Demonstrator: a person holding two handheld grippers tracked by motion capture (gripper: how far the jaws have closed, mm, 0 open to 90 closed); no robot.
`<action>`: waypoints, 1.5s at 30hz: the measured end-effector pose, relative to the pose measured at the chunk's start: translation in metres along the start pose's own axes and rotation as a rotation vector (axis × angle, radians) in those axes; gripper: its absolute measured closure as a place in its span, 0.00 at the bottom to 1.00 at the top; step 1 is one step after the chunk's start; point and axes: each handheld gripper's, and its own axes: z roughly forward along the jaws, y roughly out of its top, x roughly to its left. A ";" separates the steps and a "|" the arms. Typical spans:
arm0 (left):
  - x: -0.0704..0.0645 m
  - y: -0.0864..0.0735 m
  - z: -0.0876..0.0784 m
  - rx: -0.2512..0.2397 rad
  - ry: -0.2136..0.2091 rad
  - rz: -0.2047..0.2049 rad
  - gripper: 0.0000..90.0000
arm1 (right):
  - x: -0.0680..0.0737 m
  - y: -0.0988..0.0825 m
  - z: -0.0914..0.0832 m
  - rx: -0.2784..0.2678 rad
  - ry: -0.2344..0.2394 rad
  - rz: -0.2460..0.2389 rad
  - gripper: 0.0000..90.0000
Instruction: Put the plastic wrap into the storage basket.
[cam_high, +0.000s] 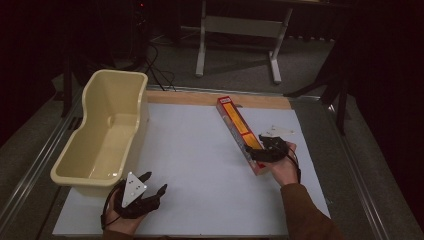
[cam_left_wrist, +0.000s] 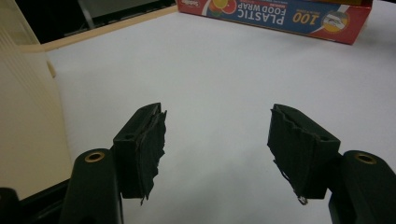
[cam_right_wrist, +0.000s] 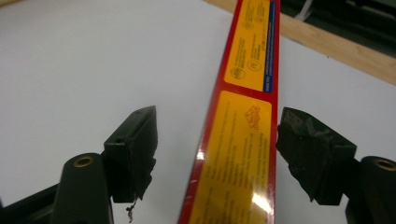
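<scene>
High view: a white sheet covers the table (cam_high: 200, 165), with a strip of bare wood along its far edge. The left hand-held gripper (cam_high: 150, 189) rests near the table's near edge, held by the left hand (cam_high: 120, 217), a grey three-cornered plate on top. Its jaws are spread wide with nothing between them. Just beyond and to the left of this hand-held gripper sits a cream tub (cam_high: 107, 132), long and deep, its near end almost touching the gripper's left jaw.

The right hand-held gripper (cam_high: 260, 152) is held by the right hand (cam_high: 284, 167), which comes out of a brown sleeve (cam_high: 307, 215). It straddles the near end of a box (cam_high: 241, 132), a long, narrow red carton with yellow panels that lies flat on the white sheet and runs away from this hand-held gripper toward the wooden strip.

Left gripper view: the left hand-held gripper (cam_left_wrist: 217, 137) stands wide open over bare white sheet, its pads ragged at the edges. The box (cam_left_wrist: 280, 16) lies well ahead of it, its blue side reading "PLASTIC FOOD WRAP" upside down. The tub's (cam_left_wrist: 23, 121) wall is close on the left of the left jaw.

Right gripper view: the right hand-held gripper (cam_right_wrist: 217, 140) is open, one jaw on each side of the box (cam_right_wrist: 243, 116). The right jaw is at or almost at the box's edge; the left jaw stands apart from it, with white sheet showing between. The box is not clamped.
</scene>
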 end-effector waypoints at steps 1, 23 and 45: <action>0.000 0.000 0.000 0.000 0.000 0.001 0.40 | -0.002 0.001 0.003 0.010 0.000 0.002 0.31; 0.001 0.000 0.001 0.005 -0.008 0.000 0.40 | -0.023 0.026 0.064 0.324 0.009 0.128 0.39; -0.002 -0.001 0.004 0.015 -0.008 -0.001 0.40 | -0.006 -0.004 0.001 0.572 0.004 0.096 0.39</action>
